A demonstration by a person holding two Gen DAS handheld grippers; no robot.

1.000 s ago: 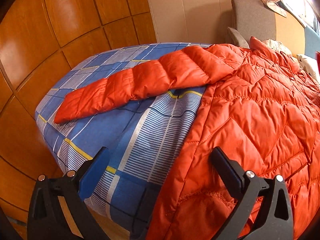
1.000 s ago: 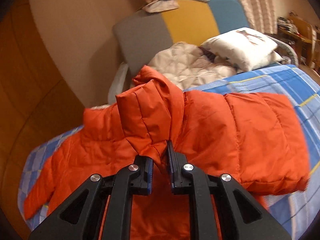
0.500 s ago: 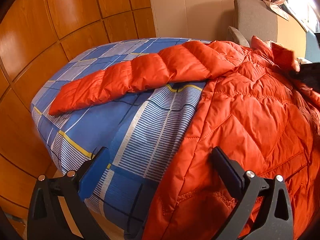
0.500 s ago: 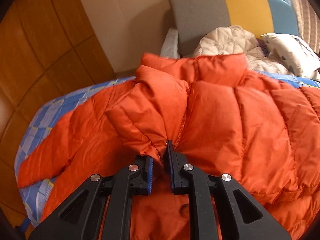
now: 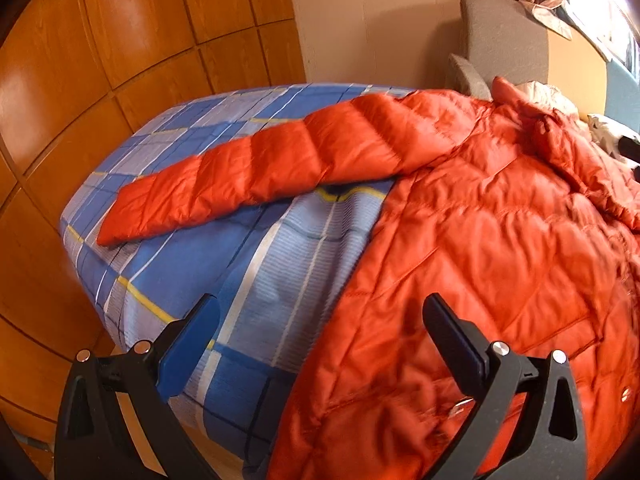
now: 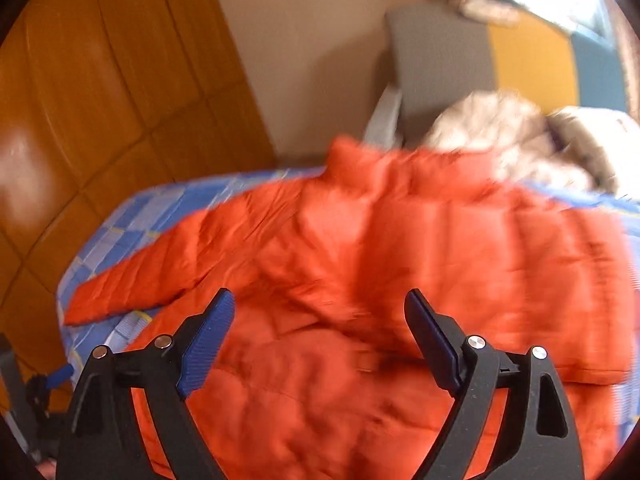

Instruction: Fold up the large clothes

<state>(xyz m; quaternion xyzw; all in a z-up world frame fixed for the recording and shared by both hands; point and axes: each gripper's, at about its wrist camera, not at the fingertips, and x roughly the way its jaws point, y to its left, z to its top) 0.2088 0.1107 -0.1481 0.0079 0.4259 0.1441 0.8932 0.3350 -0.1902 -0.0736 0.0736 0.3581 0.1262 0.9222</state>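
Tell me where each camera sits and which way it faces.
Left wrist: on the left gripper, angled down at the orange down jacket, its outstretched sleeve; open fingers show.
Right wrist: on the right gripper, angled down at the jacket's body; blurred, jaws opening, nothing between them.
Shared: jacket, blue plaid bedsheet, headboard.

The right wrist view is smeared by motion: the quilted orange down jacket shows no stitching, and the beige heap by the bed's head is shapeless. In the left wrist view the jacket's right side runs off the frame edge.
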